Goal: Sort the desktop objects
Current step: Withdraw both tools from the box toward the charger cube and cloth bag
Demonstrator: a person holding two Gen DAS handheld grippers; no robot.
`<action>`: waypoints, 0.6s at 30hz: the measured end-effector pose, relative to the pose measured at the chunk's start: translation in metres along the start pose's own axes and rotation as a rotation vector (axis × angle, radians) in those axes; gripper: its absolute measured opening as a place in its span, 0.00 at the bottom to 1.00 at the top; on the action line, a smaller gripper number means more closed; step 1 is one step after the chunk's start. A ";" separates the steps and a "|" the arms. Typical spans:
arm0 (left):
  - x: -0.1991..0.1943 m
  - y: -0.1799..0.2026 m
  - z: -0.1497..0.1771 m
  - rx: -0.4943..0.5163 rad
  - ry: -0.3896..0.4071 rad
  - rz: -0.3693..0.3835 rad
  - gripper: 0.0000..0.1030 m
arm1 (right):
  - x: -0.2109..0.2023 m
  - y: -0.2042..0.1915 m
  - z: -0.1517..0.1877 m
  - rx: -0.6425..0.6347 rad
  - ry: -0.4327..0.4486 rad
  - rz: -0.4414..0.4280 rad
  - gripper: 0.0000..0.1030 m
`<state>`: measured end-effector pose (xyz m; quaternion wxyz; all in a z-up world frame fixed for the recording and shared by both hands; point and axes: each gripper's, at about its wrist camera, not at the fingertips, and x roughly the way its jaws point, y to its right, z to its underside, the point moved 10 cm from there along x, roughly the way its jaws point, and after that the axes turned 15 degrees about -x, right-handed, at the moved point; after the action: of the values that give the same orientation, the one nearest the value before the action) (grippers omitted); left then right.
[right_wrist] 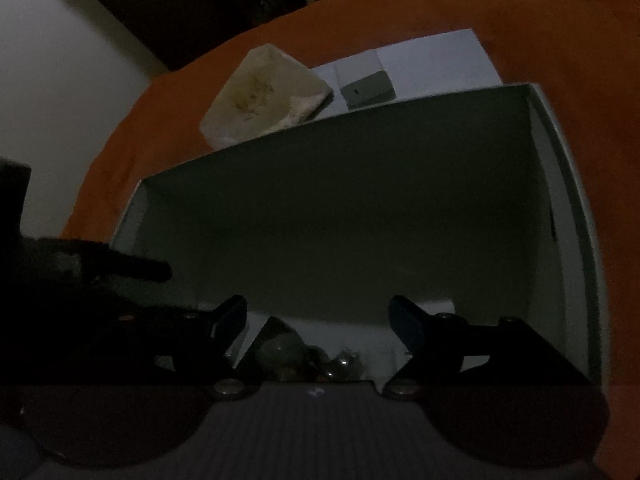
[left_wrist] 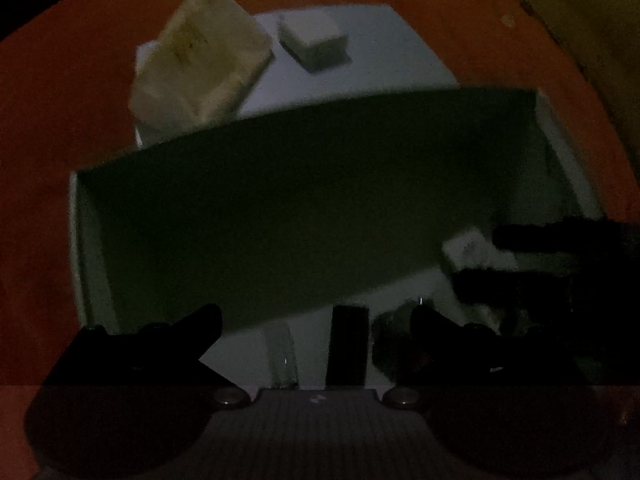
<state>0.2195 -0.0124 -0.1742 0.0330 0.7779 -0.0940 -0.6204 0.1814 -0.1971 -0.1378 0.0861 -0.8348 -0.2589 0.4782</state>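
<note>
Left wrist view: left gripper (left_wrist: 316, 320) spread wide, nothing held, poking into one white box (left_wrist: 568, 168); one dark flat block (left_wrist: 347, 346) between the tips, one beige packet (left_wrist: 200, 68) and one small white box (left_wrist: 314, 42) beyond, on orange cloth (left_wrist: 60, 120). Right wrist view: right gripper (right_wrist: 318, 314) also apart and empty, over same box, few roundish bits (right_wrist: 304, 356) below, too dark to count.

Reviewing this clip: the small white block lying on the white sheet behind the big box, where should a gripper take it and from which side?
Grip the small white block across its two short sides, coming down from above. It lies flat on the white sheet with its top free; the cream packet sits close on one side and the box wall blocks a low approach from the near side.
</note>
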 end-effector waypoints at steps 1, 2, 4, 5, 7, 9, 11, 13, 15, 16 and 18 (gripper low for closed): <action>-0.004 0.001 -0.005 -0.013 0.010 0.011 0.99 | -0.004 0.000 -0.002 -0.007 0.002 -0.004 0.79; -0.008 0.002 -0.010 -0.026 0.020 0.022 0.99 | -0.007 -0.001 -0.004 -0.015 0.003 -0.007 0.79; -0.018 0.006 -0.020 -0.035 0.044 0.038 0.99 | -0.015 0.000 -0.013 -0.029 0.015 -0.003 0.79; -0.023 0.007 -0.026 -0.037 0.060 0.044 0.99 | -0.020 0.001 -0.020 -0.036 0.025 -0.001 0.79; -0.034 0.010 -0.042 -0.050 0.101 0.056 0.99 | -0.030 0.003 -0.037 -0.045 0.048 0.008 0.79; -0.047 0.008 -0.063 -0.077 0.148 0.068 0.99 | -0.044 0.005 -0.060 -0.069 0.077 0.025 0.79; -0.059 0.004 -0.085 -0.102 0.194 0.077 0.99 | -0.054 0.009 -0.084 -0.092 0.100 0.063 0.83; -0.068 -0.007 -0.109 -0.133 0.240 0.062 0.99 | -0.062 0.012 -0.109 -0.125 0.117 0.112 0.88; -0.072 -0.019 -0.127 -0.159 0.264 0.042 0.99 | -0.065 0.014 -0.132 -0.169 0.101 0.160 0.89; -0.073 -0.025 -0.136 -0.171 0.275 0.035 0.99 | -0.064 0.014 -0.142 -0.197 0.084 0.170 0.90; -0.070 -0.035 -0.151 -0.189 0.277 0.023 0.99 | -0.060 0.015 -0.161 -0.245 0.036 0.187 0.92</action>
<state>0.3545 0.0250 -0.0782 0.1258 0.8483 -0.0383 -0.5128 0.2973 -0.2240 -0.0132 -0.0568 -0.8680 -0.2348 0.4337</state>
